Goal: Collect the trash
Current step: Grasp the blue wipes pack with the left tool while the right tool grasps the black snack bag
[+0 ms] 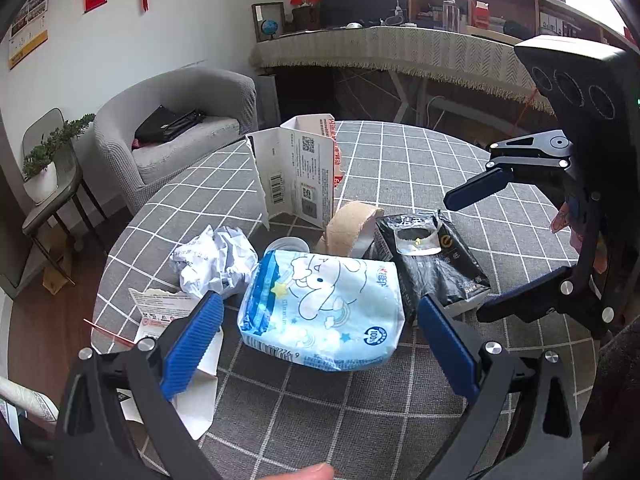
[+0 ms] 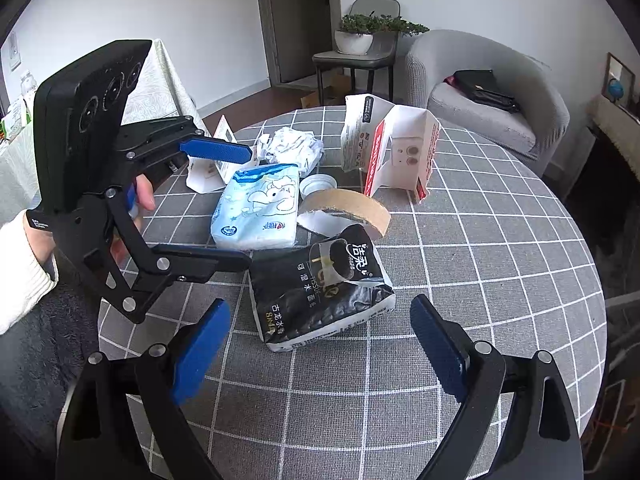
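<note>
Two tongs (image 1: 320, 320) (image 2: 320, 336) spread wide, nothing gripped | black pack (image 2: 320, 284) — "TISSUE" | blue pack (image 1: 324, 312) — "100"

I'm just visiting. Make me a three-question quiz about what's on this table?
1. True or false: the left gripper is shut on the blue tissue pack.
2. Which item faces the right gripper? A) crumpled paper B) black tissue pack C) cardboard ring
3. Fill in: the torn white carton stands ___ on the checked tablecloth.

Key: 1 false, its jaws are open; 2 B; 3 upright.
</note>
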`<control>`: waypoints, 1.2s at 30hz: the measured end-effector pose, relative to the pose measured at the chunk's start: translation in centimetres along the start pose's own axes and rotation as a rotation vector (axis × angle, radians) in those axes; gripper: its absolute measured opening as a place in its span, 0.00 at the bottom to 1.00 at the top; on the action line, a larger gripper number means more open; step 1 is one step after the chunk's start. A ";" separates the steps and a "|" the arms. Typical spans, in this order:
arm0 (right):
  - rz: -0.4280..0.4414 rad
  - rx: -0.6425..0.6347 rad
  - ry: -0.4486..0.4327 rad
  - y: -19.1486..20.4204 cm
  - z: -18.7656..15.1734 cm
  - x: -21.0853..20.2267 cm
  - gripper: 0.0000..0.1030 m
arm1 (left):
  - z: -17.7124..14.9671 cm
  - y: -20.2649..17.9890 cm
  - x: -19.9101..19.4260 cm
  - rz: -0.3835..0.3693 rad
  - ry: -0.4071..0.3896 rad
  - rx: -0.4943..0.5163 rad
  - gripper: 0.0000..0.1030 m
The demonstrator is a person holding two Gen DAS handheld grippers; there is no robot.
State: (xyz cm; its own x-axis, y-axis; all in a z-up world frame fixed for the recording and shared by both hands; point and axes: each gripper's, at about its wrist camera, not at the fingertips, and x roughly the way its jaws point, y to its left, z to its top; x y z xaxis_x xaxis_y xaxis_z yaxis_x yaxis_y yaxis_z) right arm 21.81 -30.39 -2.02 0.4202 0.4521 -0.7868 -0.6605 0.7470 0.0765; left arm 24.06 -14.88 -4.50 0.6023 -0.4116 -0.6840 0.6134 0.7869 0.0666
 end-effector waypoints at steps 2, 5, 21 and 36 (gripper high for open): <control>0.008 -0.002 0.009 -0.1 0.0 0.3 0.89 | 0.1 0.3 0.1 -0.007 0.003 -0.009 0.96; 0.020 -0.019 0.015 0.1 0.1 0.5 0.89 | 0.1 0.3 0.3 -0.013 0.004 -0.008 0.96; 0.019 -0.020 0.020 -0.9 0.9 1.1 0.94 | 0.5 -0.7 0.0 -0.029 -0.010 -0.015 0.74; -0.019 -0.021 0.046 0.0 1.5 2.9 0.91 | 0.9 0.0 -2.0 -0.094 -0.080 -0.088 0.73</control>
State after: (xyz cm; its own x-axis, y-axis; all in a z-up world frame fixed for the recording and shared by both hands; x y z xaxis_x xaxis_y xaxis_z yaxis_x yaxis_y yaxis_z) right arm 23.97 -28.39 -3.37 0.4041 0.4148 -0.8153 -0.6657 0.7446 0.0488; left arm 23.30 -14.46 -2.47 0.5854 -0.5178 -0.6239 0.6236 0.7793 -0.0616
